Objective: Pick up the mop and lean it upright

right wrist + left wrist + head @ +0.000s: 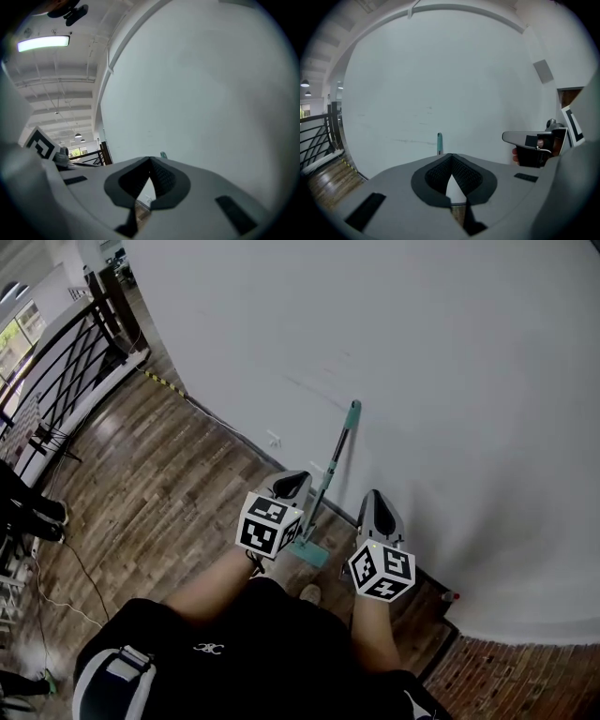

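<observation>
The mop stands leaning against the white wall, its grey pole [330, 470] rising to a teal handle tip [353, 409] and its teal head [310, 554] resting on the wood floor. My left gripper [294, 483] hovers just left of the pole, shut and holding nothing. My right gripper [375, 503] hangs to the right of the pole, jaws together and empty. In the left gripper view the handle tip [439, 142] pokes up beyond the closed jaws [451, 155], with the right gripper [533, 141] off to the side. In the right gripper view, the teal tip [163, 154] peeks over the jaws [150, 160].
A white wall [450, 362] fills the front. A black railing [58, 360] runs along the left, with cables [82, 579] and someone's shoes [42, 517] on the wood floor. A wall socket [274, 439] sits low, and brick paving [525, 679] begins lower right.
</observation>
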The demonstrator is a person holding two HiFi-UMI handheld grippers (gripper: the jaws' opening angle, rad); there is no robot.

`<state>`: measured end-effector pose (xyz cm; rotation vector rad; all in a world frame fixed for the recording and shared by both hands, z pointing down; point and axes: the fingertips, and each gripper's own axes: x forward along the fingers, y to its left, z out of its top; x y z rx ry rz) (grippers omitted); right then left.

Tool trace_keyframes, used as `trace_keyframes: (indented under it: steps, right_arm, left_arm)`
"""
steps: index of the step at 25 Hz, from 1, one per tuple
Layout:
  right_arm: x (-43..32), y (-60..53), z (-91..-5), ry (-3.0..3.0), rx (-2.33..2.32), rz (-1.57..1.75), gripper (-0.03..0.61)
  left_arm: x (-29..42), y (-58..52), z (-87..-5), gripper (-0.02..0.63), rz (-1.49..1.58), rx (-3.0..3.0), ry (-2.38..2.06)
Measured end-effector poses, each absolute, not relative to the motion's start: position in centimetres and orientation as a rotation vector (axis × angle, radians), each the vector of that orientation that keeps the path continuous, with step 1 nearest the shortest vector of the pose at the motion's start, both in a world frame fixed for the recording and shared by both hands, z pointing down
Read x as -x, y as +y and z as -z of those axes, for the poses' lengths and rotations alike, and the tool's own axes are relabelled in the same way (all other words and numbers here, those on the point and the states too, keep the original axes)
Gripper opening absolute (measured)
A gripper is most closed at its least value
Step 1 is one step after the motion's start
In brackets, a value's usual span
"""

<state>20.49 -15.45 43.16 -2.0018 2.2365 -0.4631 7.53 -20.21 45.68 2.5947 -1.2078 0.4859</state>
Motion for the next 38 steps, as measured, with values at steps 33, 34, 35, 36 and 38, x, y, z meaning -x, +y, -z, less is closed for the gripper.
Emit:
trace_keyframes:
  steps: [33,34,35,36,38]
  right_arm:
    - [-27.8,-16.5,-42.7,1.743,2.546,0.41,0.014]
    - [-28.1,-16.1,-42.8,1.726,2.556,0.413,0.014]
    - [-28.2,-15.8,-42.8,1.712,2.564,0.416,0.014]
    - [-28.4,-15.5,-42.9,1.7,2.57,0.42,0.014]
    - [-28.7,-15.0,-43.3,1.683,2.581,0.431,0.014]
  left_arm:
    - [-20.1,-42.1,-55.5,0.144,-0.703,-2.751,-0.89]
    - [-20.2,-42.2,-55.6,0.138,-0.719,-2.742,-0.892]
    - [-20.2,-42.2,-55.7,0.089,-0.725,-2.736,-0.884]
    - [-20.3,-42.0,-55.7,0.081,-0.718,-2.731,-0.865]
    - [-20.6,-41.6,-55.6,0.074,-0.683,-2.723,-0.827]
